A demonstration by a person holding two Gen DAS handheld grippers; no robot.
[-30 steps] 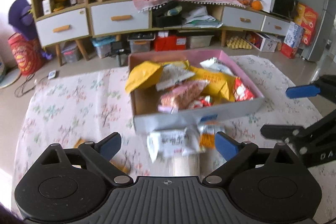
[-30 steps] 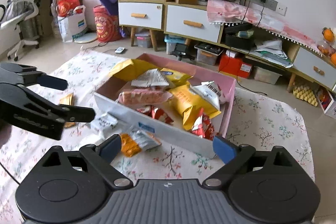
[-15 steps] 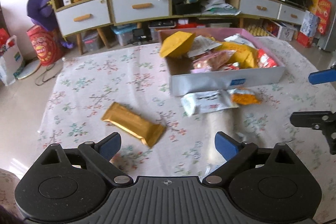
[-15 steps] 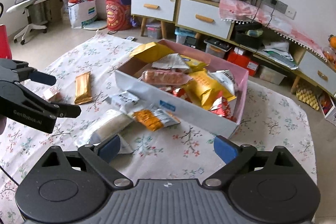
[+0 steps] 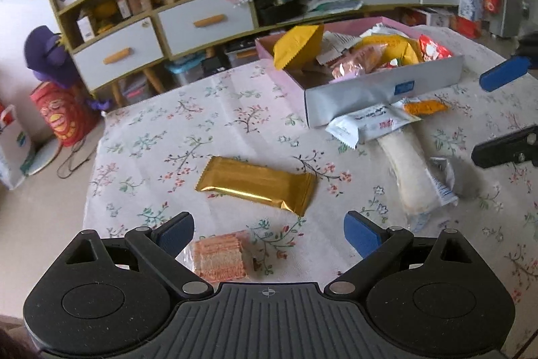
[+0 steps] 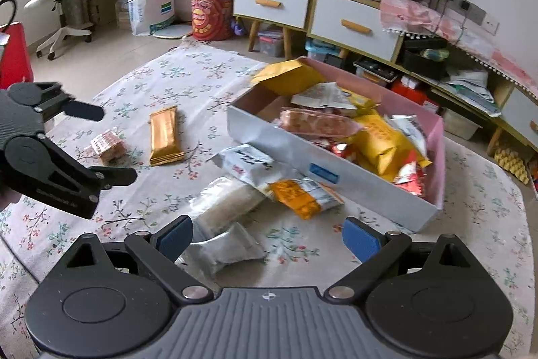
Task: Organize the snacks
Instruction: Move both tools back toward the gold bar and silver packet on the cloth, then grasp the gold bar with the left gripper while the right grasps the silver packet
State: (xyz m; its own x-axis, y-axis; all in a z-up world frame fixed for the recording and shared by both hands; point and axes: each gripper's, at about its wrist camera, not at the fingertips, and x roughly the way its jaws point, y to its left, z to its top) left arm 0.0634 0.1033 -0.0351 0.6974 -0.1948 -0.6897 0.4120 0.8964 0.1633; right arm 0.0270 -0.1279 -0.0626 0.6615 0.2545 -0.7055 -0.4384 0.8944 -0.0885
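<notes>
Both tongs are spread and hold nothing: left tongs (image 5: 268, 229) over a pink wafer pack (image 5: 219, 255), right tongs (image 6: 267, 234) over a silver pouch (image 6: 224, 247) near the box (image 6: 339, 172).

My snack box (image 6: 336, 172) lies full and open-topped; just beside it lie the white packet (image 6: 250, 162), orange packet (image 6: 302, 195), gold bar (image 5: 257, 184) and pink wafer pack (image 5: 220, 258), all flat.
</notes>
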